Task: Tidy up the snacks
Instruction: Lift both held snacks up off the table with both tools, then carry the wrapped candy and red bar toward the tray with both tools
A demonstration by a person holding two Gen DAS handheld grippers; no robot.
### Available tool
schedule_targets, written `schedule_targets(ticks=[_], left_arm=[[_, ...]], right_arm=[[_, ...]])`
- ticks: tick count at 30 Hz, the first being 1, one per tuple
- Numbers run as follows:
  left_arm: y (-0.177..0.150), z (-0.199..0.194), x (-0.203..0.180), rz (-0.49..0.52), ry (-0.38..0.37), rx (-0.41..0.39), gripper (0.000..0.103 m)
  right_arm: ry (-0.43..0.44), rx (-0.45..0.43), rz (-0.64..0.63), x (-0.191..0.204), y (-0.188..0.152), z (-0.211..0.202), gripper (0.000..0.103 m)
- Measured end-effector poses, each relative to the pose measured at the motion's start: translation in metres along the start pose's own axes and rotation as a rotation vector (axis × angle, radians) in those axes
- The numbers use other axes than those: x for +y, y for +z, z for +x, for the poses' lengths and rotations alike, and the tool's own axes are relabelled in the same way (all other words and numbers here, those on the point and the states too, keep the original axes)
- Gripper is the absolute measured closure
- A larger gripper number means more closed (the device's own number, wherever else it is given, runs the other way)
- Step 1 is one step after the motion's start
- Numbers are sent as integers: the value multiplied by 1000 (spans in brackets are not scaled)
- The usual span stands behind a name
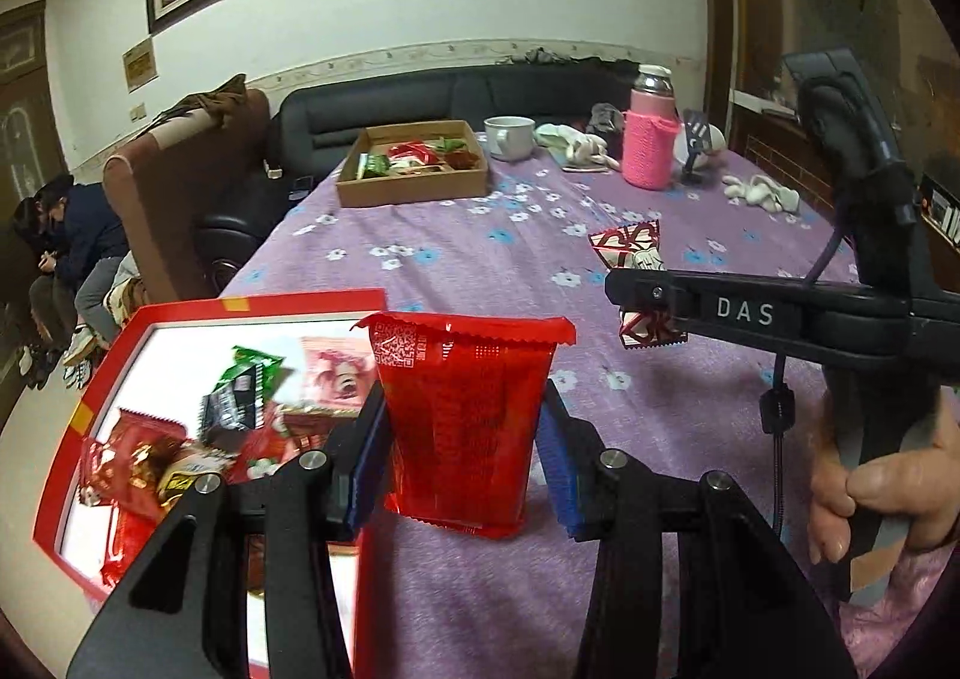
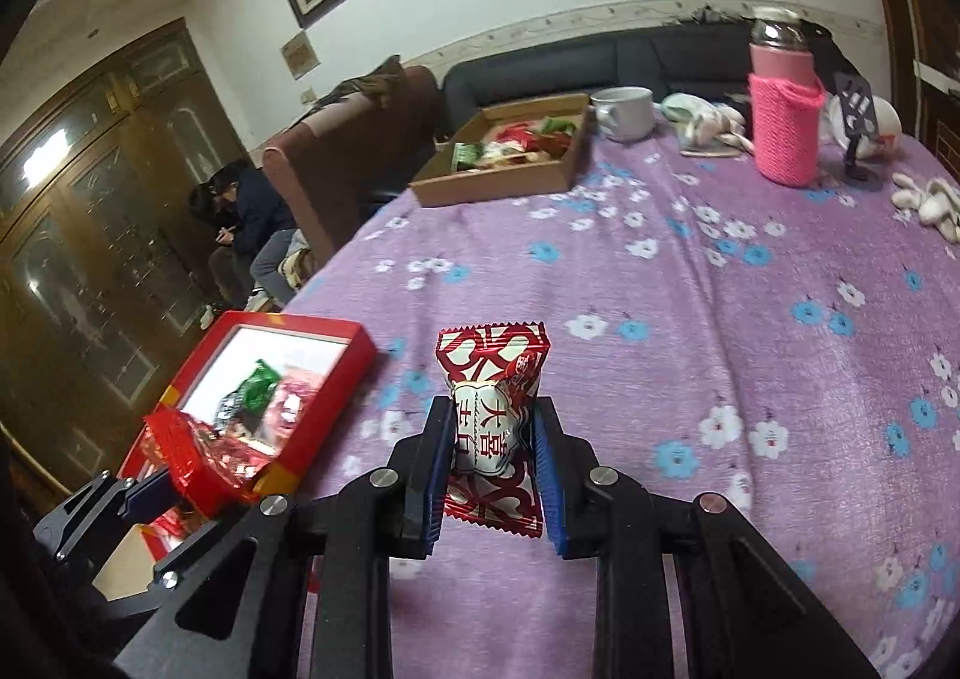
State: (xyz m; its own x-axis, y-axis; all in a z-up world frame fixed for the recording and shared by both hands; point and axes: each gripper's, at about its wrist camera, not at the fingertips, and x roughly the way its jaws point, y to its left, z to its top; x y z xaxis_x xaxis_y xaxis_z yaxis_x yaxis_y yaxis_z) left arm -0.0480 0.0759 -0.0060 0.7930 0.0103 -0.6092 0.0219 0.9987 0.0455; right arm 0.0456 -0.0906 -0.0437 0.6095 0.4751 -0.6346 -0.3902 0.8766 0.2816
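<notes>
My left gripper [image 1: 462, 439] is shut on a red snack packet [image 1: 465, 415] and holds it above the table beside the red box [image 1: 78, 427]; it also shows in the right wrist view [image 2: 198, 460]. My right gripper [image 2: 492, 439] is shut on a red-and-white candy packet [image 2: 492, 421], also seen in the left wrist view [image 1: 636, 253]. The red box [image 2: 336, 373] holds several mixed snacks. A brown cardboard tray [image 1: 414, 187] with several snacks stands far across the table [image 2: 504, 181].
The table has a purple flowered cloth [image 2: 720, 319]. At the far end stand a white mug [image 1: 509, 136], a pink-sleeved flask [image 1: 651, 130], white cloth pieces [image 1: 762, 193] and a small stand. A sofa and a seated person [image 1: 72, 241] are at the left.
</notes>
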Motion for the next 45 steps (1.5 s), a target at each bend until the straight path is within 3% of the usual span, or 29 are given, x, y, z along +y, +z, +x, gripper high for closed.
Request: schedule_targets(ticks=[13, 22, 28, 38, 45], left_arm=[[-10, -18, 32, -74, 3, -34, 59], [-18, -27, 45, -93, 2, -44, 59], [-29, -40, 59, -118, 3, -53, 59], [-41, -54, 102, -193, 80, -68, 59], [-43, -51, 99, -180, 53, -62, 59]], right_arm=[[46, -31, -90, 52, -8, 0, 77], [86, -70, -86, 40, -25, -2, 77], [129, -33, -29, 21, -39, 10, 77], [182, -56, -109, 45, -49, 8, 75], [79, 24, -47, 28, -45, 23, 73]])
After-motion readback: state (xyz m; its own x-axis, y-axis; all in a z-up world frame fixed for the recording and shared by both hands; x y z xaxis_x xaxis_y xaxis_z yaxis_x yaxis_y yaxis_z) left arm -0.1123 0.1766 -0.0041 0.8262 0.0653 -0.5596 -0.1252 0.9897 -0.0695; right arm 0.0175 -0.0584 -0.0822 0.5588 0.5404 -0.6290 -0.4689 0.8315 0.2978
